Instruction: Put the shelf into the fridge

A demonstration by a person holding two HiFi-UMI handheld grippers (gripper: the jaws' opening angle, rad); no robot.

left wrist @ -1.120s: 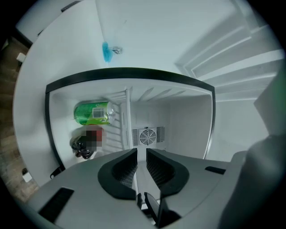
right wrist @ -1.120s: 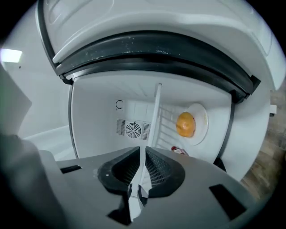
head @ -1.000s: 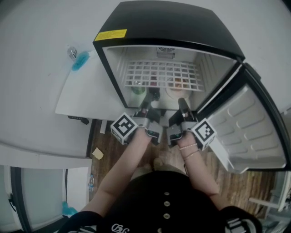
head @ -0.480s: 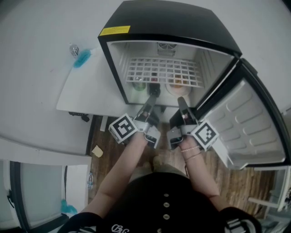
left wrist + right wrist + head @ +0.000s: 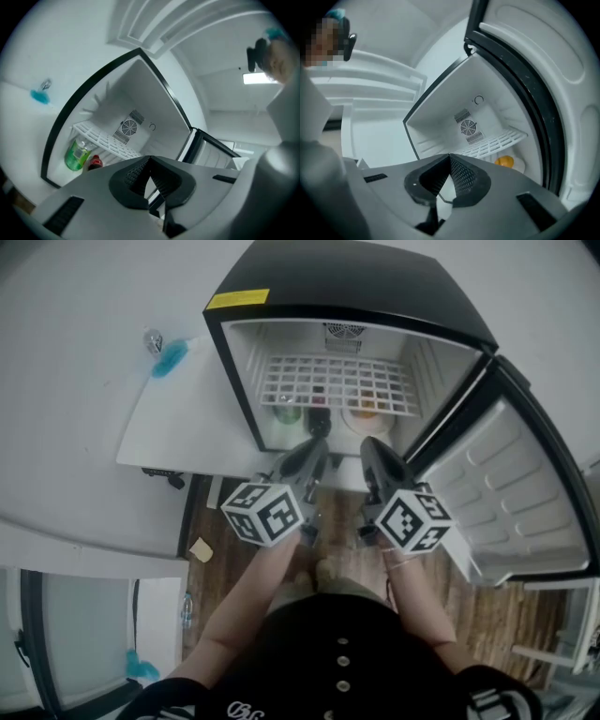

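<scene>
White wire shelf [image 5: 339, 385] sits inside the open black mini fridge [image 5: 356, 287].
Left gripper [image 5: 315, 444] and right gripper [image 5: 372, 446] at its 6 o'clock, jaws clenched empty.

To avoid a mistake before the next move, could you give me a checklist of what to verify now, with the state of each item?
1. White wire shelf inside the black mini fridge, spanning wall to wall: ok.
2. Shelf seated on its side rails: cannot tell.
3. Left gripper shut, empty: ok.
4. Right gripper shut, empty: ok.
5. Green bottle and red-capped dark bottle below the shelf: ok.
6. White-lined fridge door wide open: ok.
</scene>
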